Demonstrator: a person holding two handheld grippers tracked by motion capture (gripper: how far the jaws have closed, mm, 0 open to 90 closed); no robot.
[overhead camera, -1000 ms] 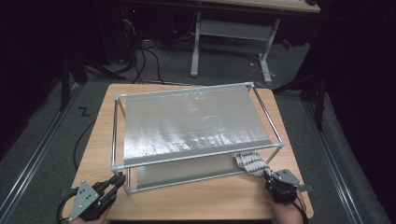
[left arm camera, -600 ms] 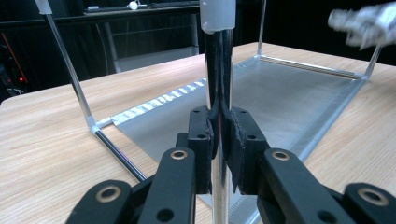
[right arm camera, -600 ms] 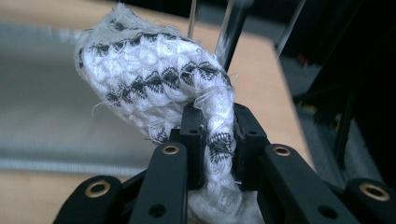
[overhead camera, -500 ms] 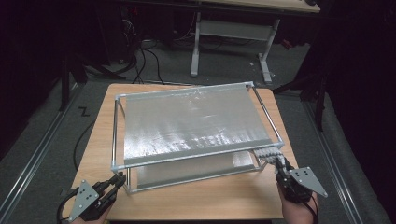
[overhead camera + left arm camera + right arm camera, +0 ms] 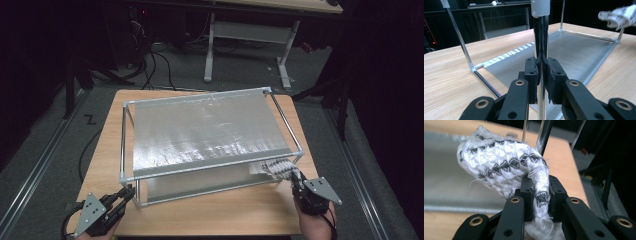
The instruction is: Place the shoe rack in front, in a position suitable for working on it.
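Note:
A metal-rod rack (image 5: 125,145) with silvery sheets on its upper and lower levels stands on the wooden table (image 5: 225,210). My left gripper (image 5: 129,192) is shut on the rack's near-left upright post (image 5: 541,42), its pads (image 5: 532,75) pressed against the shiny rod. My right gripper (image 5: 295,181) is at the rack's near-right corner, shut on a white knitted cloth with black zigzag pattern (image 5: 504,165). The cloth (image 5: 277,167) hangs bunched beside the corner post, just under the top rail, and appears far off in the left gripper view (image 5: 621,15).
The table's front strip (image 5: 210,220) lies between my two hands. Grey floor with rails (image 5: 45,160) flanks the table. A desk frame (image 5: 240,35) and cables stand behind it in the dark.
My right gripper has risen with the cloth and shifted slightly right, lifting the cloth toward the rack's top rail. The left gripper has stayed on the post.

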